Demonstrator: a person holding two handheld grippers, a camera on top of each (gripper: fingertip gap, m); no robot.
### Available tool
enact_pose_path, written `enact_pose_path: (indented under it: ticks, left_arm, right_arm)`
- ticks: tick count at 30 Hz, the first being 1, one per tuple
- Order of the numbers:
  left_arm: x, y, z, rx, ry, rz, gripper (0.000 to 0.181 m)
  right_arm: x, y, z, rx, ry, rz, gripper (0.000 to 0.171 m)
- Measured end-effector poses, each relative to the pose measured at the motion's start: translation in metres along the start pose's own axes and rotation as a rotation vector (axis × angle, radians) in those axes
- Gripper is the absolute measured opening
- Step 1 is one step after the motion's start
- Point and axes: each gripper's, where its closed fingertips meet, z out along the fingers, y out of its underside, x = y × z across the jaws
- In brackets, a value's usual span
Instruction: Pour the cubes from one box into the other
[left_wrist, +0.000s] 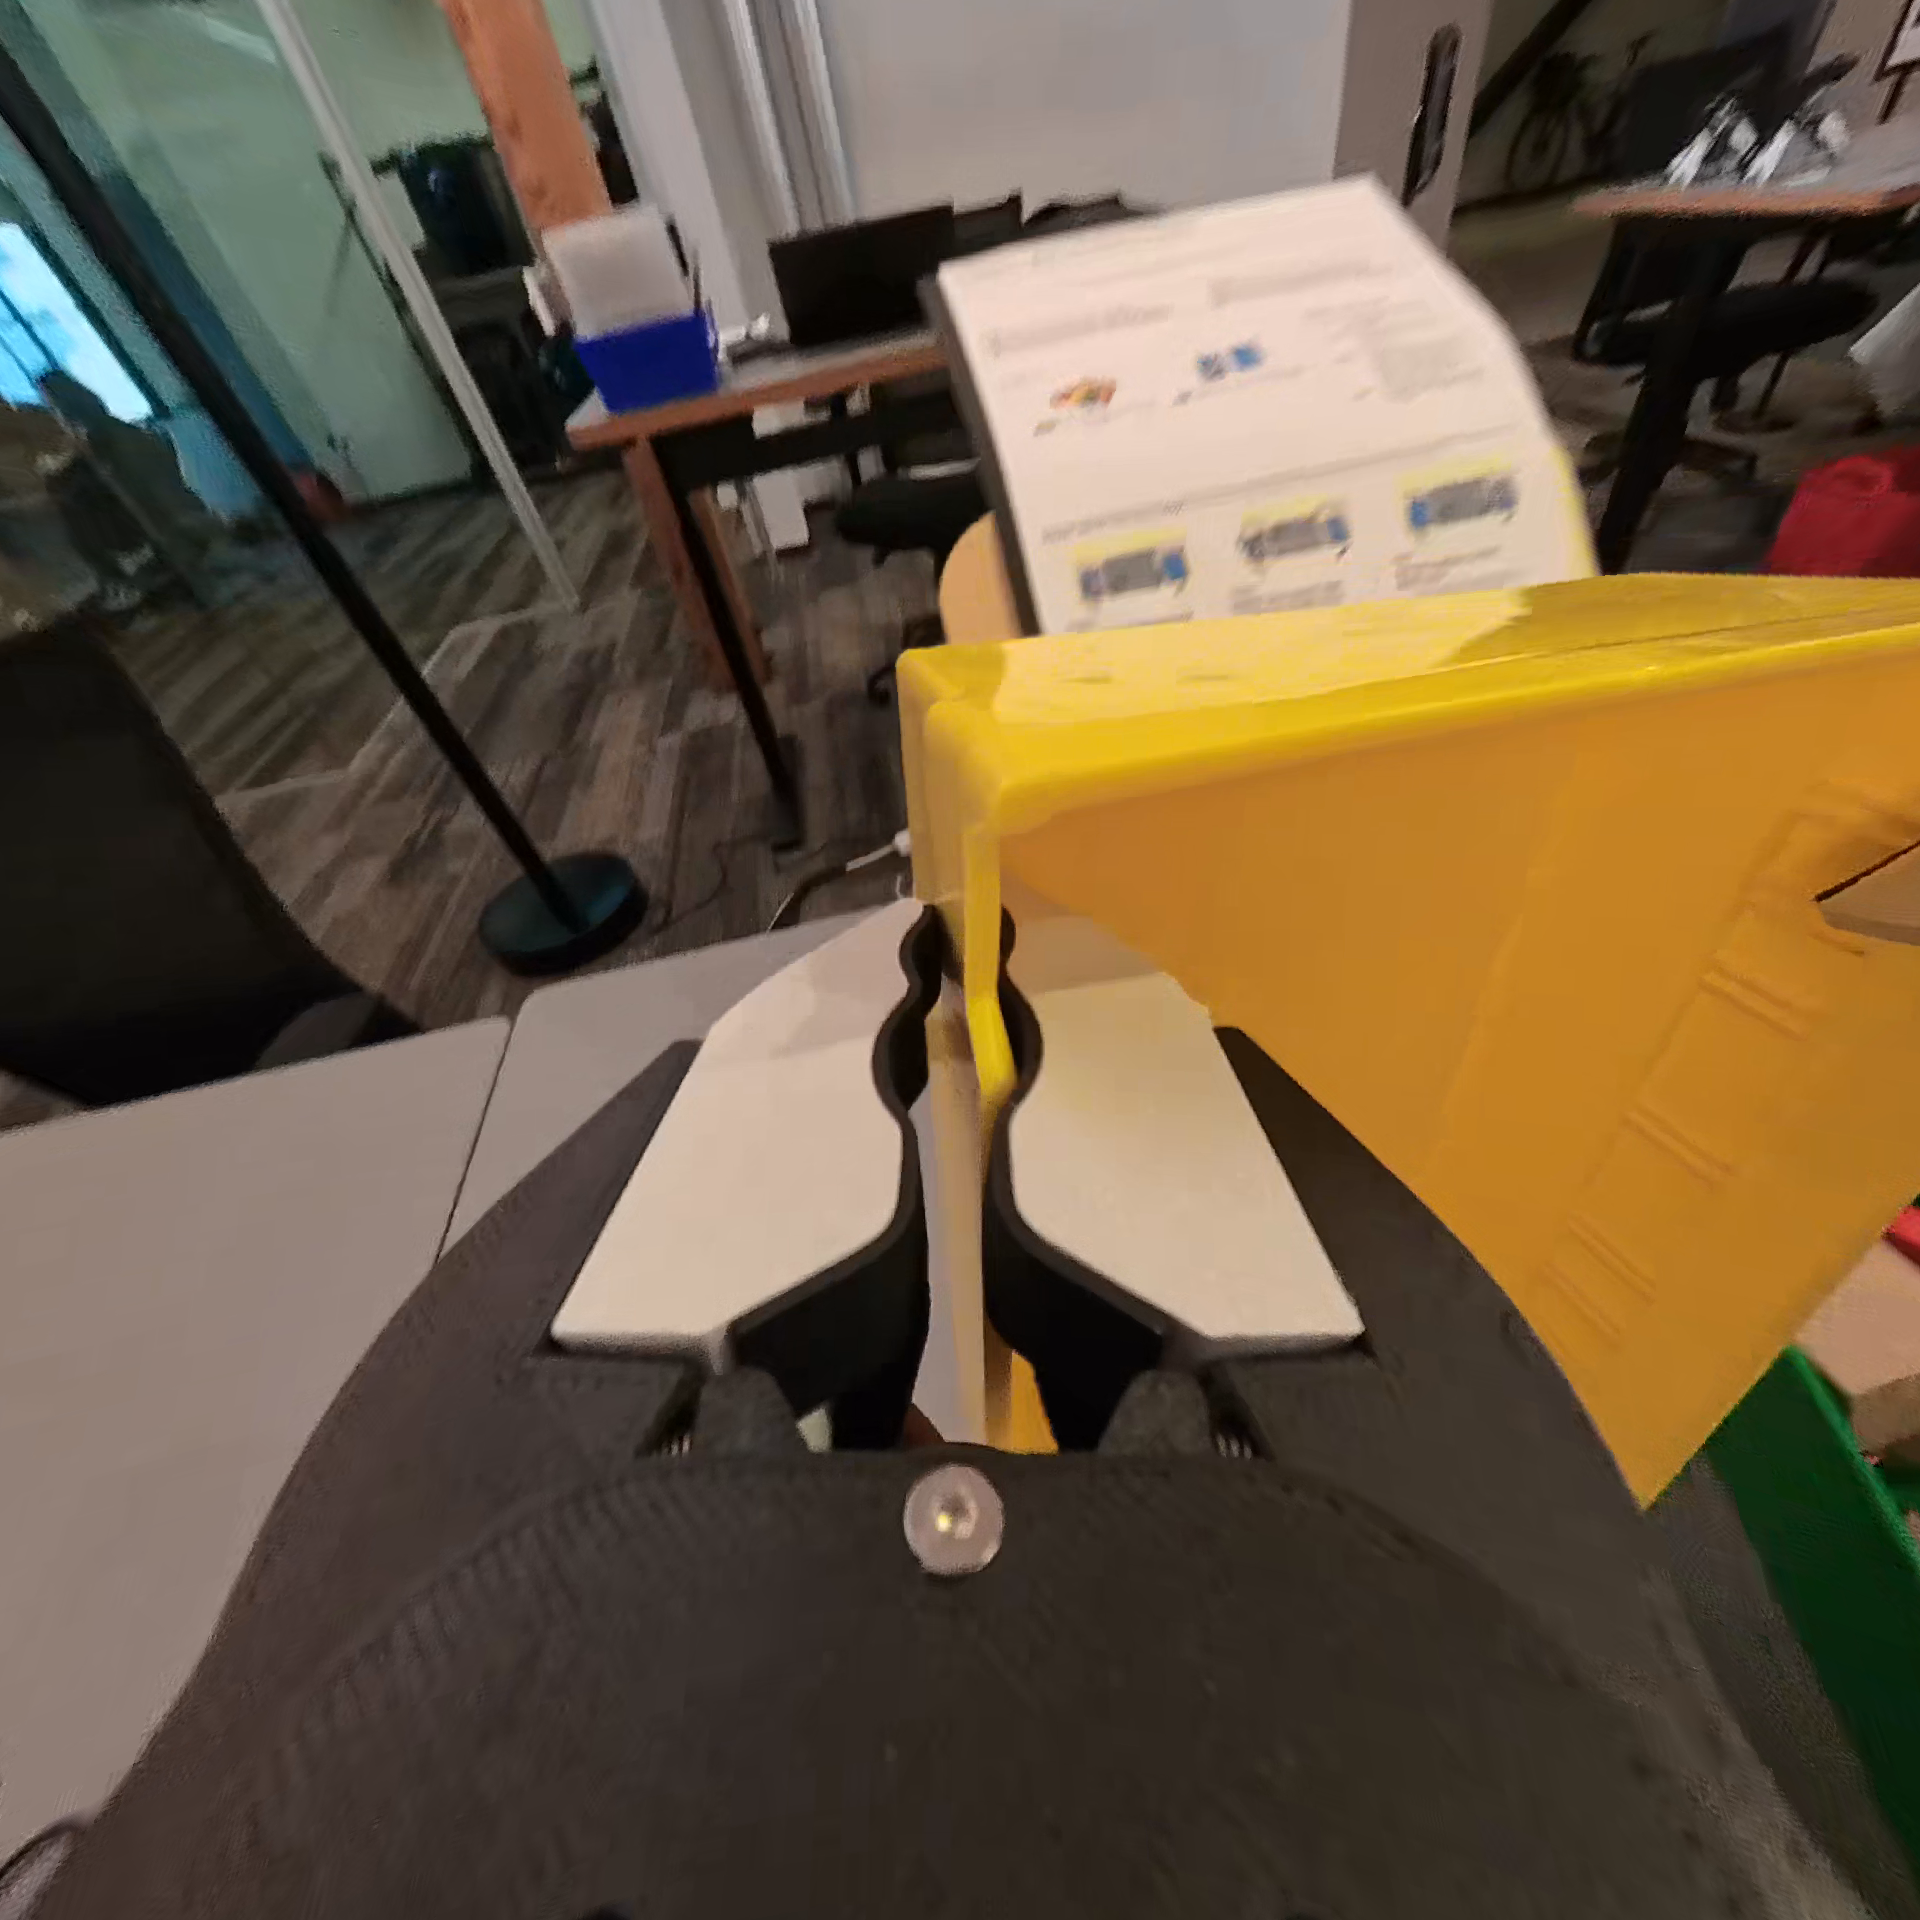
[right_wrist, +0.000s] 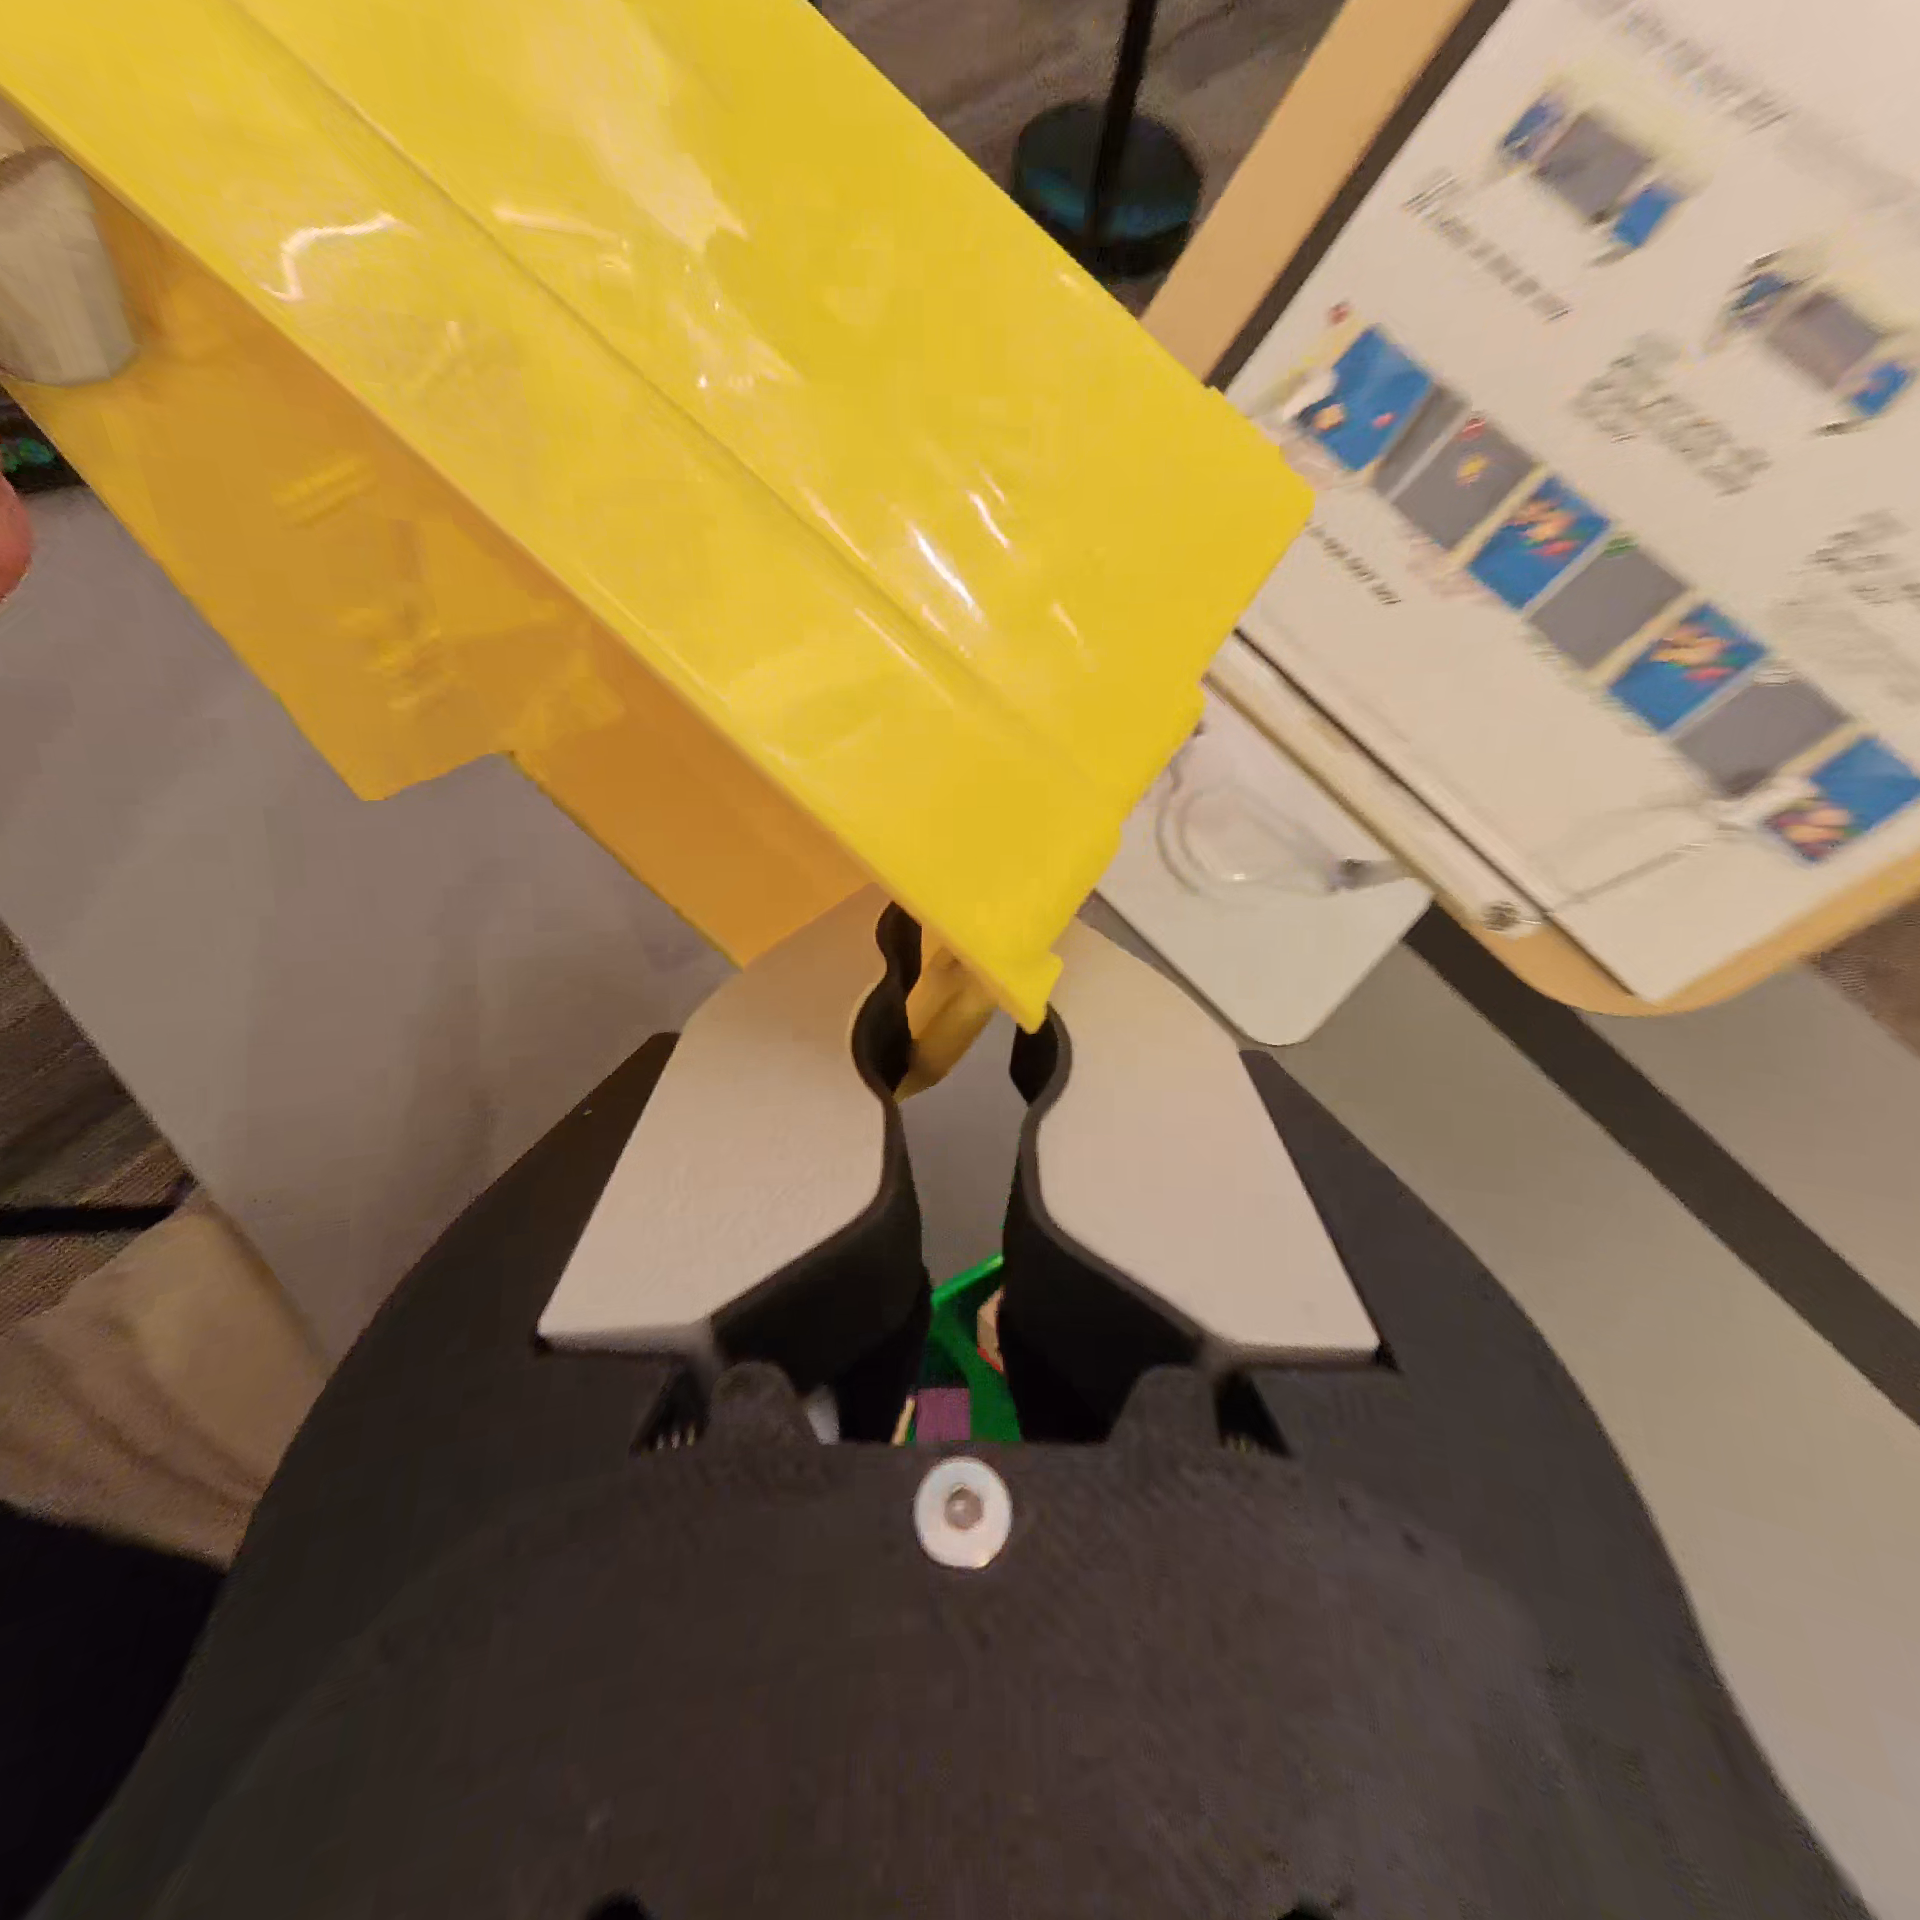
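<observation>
Over on the left, the left gripper (left_wrist: 961, 997) has its black jaws clamped tight on the thin rim of the yellow moulded-plastic box (left_wrist: 1455, 935), which is lifted clear of the grey tabletop (left_wrist: 208, 1299) and tipped over, its ribbed underside facing the camera. Just right of that, at the near right edge of the left wrist view, a green plastic box (left_wrist: 1829, 1538) peeks out below the yellow one. Far behind stands a curved sheet of printed instructions with small pictures (left_wrist: 1247, 416) on a light wooden stand, and off to the far left a black post with a round base (left_wrist: 561, 914) on the floor.

Moving right, the right gripper (right_wrist: 971, 1013) pinches the other end of the yellow box (right_wrist: 727, 468): the rim's corner sits between its fingertips, jaws nearly closed on it. The box slants up and away to the left, glossy side up. Down through the gap between the fingers, green plastic (right_wrist: 961, 1320) and a purple cube (right_wrist: 940, 1418) show beneath. On the right, the instruction sheet (right_wrist: 1662, 468) leans on its stand, blurred.
</observation>
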Motion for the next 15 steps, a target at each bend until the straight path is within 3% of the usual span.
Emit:
enact_pose_path:
  ticks: [1,7,15]
  left_arm:
    - [-0.008,0.009,0.001,-0.032,-0.005,-0.001,0.005]
    - [-0.044,0.056,0.013,-0.234,-0.024,0.01,0.007]
    - [-0.063,0.136,0.05,-0.526,0.077,-0.069,0.009]
  right_arm:
    - [-0.006,0.001,0.012,-0.033,-0.028,0.002,0.009]
    - [-0.028,0.014,0.074,-0.225,-0.133,0.001,0.008]
    - [-0.036,0.034,0.135,-0.36,-0.281,0.135,0.008]
